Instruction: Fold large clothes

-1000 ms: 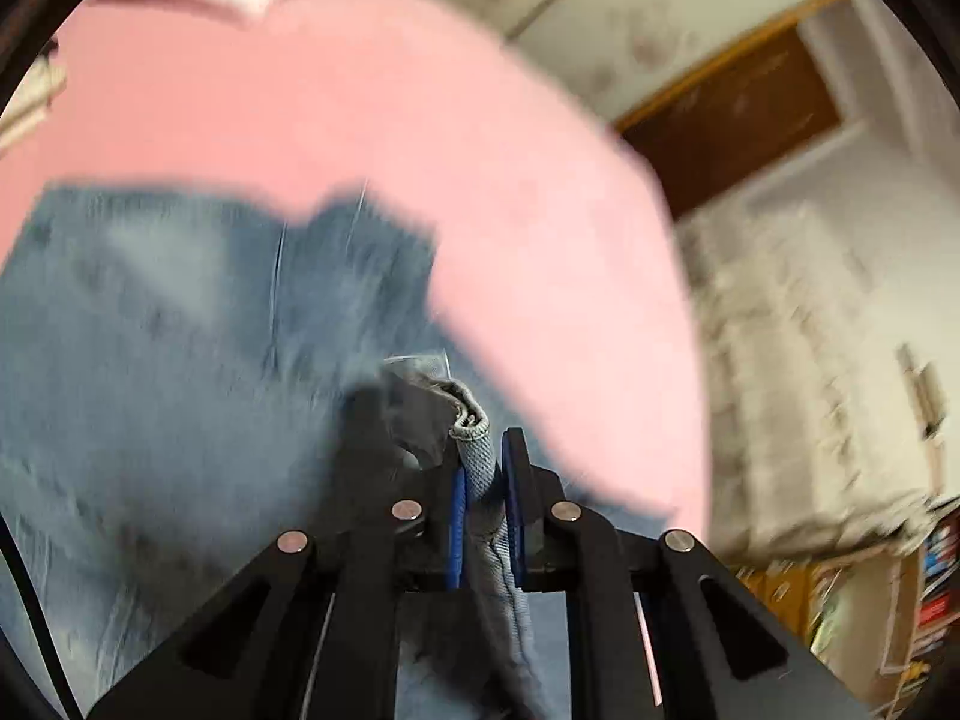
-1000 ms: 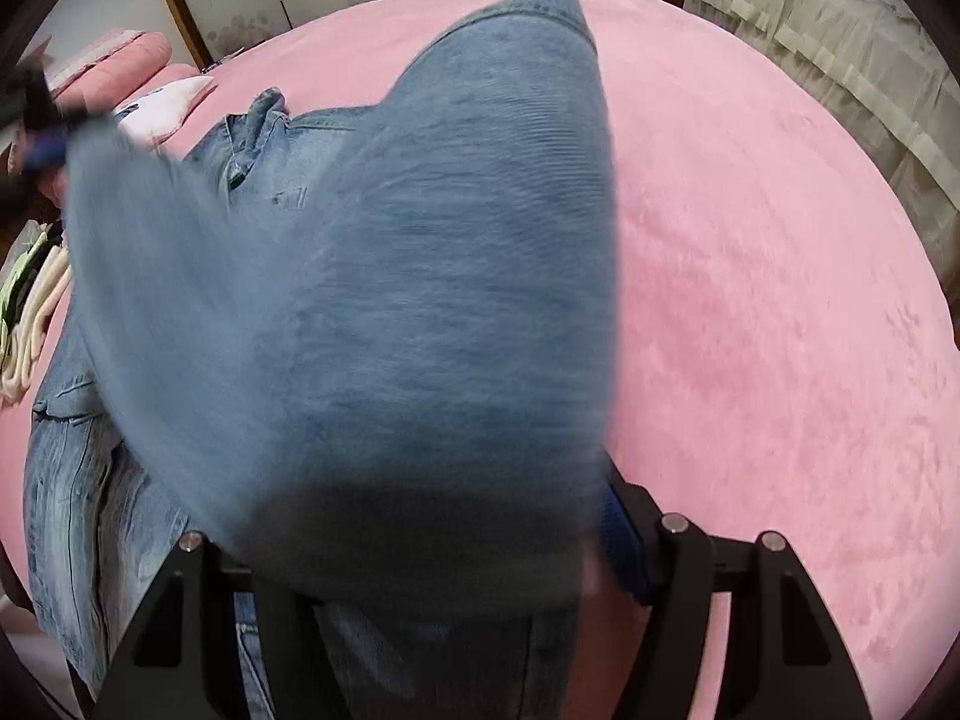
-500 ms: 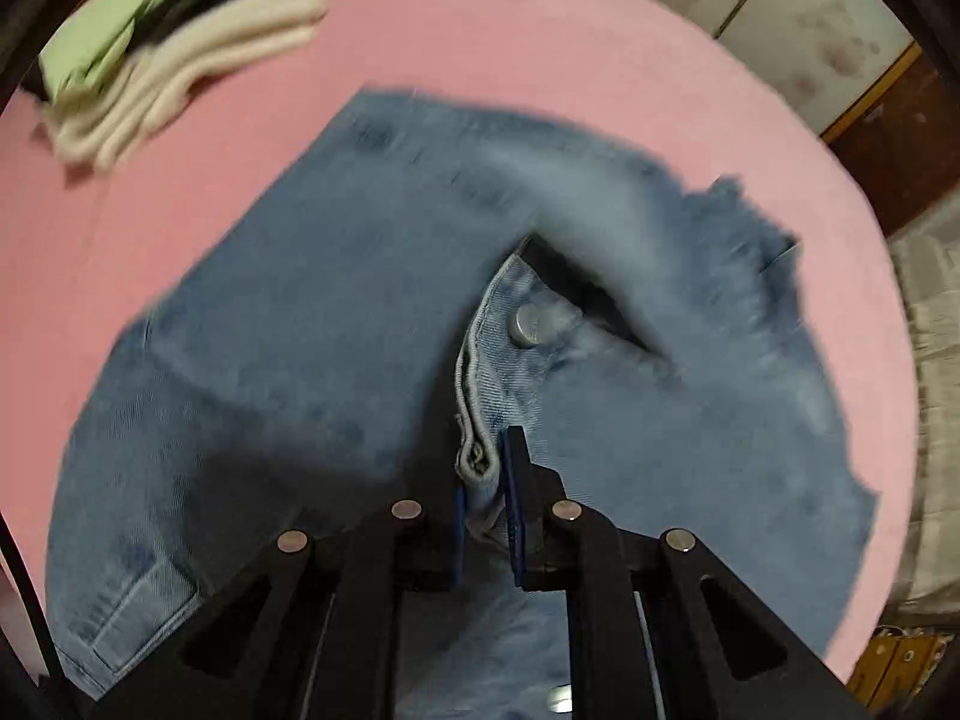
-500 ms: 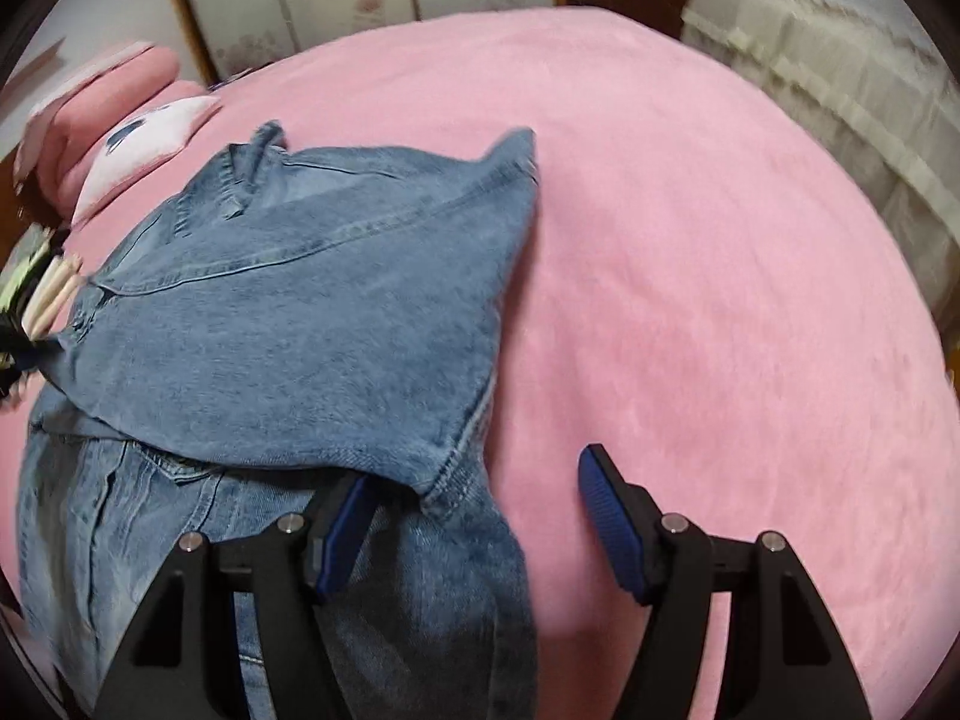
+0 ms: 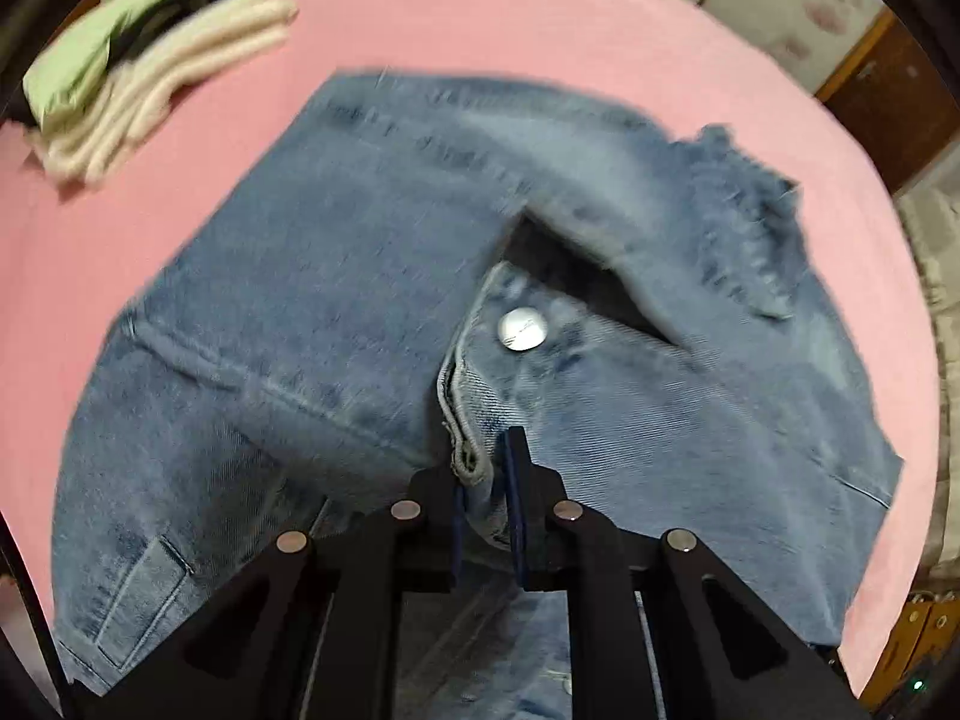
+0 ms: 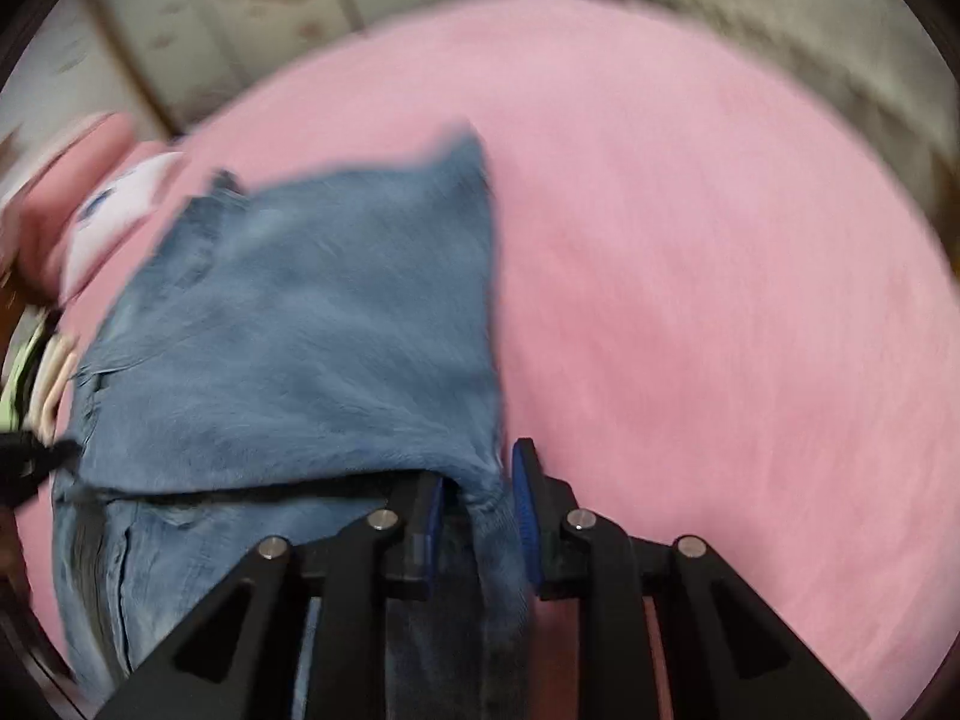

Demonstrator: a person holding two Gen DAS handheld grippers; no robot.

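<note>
A blue denim jacket (image 5: 336, 312) lies partly folded on the pink bed (image 5: 540, 30). My left gripper (image 5: 483, 468) is shut on the jacket's front edge just below a silver button (image 5: 522, 329). In the right wrist view the jacket (image 6: 312, 324) lies folded over, and my right gripper (image 6: 477, 480) has its jaws narrowed around a corner of the denim. The far tip of the left gripper shows at the left edge of that view (image 6: 30, 459).
A stack of folded cream and green clothes (image 5: 138, 72) lies at the far left of the bed. A pink and white pillow (image 6: 102, 210) lies beyond the jacket. A wardrobe (image 6: 258, 6) and a frilled cover (image 6: 810, 54) stand past the bed.
The lifted denim panel came down flat over the jacket. My right gripper opened, then narrowed onto the jacket corner. My left gripper kept its hold and moved closer over the jacket.
</note>
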